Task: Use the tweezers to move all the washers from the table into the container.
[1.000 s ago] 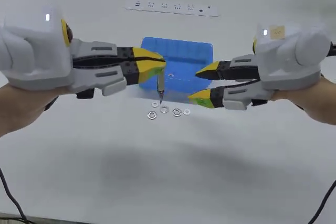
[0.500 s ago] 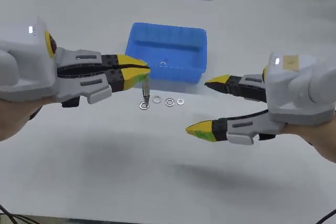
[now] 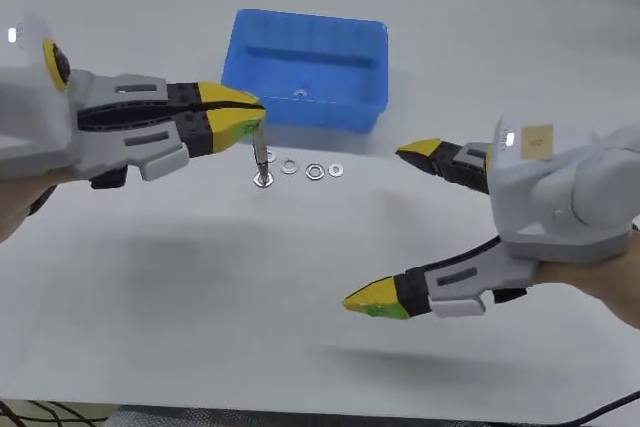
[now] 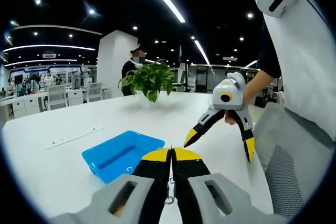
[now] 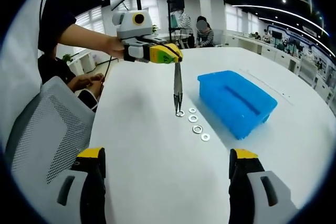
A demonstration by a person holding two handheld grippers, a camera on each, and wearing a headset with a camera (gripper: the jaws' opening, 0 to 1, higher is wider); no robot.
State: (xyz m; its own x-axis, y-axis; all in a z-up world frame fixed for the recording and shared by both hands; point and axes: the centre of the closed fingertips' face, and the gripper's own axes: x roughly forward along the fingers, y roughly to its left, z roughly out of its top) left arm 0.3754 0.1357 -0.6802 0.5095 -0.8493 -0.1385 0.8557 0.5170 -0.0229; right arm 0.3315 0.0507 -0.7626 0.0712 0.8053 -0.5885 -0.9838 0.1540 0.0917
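Observation:
My left gripper [image 3: 250, 119] is shut on metal tweezers [image 3: 260, 153], which hang point-down with their tips at the leftmost washer [image 3: 264, 180]. Several washers [image 3: 314, 171] lie in a short row on the white table, just in front of the blue container [image 3: 305, 67]. One washer [image 3: 300, 94] lies inside the container. My right gripper [image 3: 395, 225] stands wide open with nothing in it, nearer the person and right of the row. In the right gripper view the tweezers [image 5: 178, 85] touch down at a washer [image 5: 180, 113] beside the container [image 5: 236, 100].
A white power strip [image 4: 73, 136] lies on the table beyond the container. In the left gripper view, a plant [image 4: 149, 80] stands at the table's far end with people and chairs behind. A mesh chair [image 5: 50, 129] is beside the table.
The head camera has shifted. The left gripper has lowered the tweezers' tips onto the leftmost washer. The right gripper has drawn back from the container toward the person, jaws wider apart.

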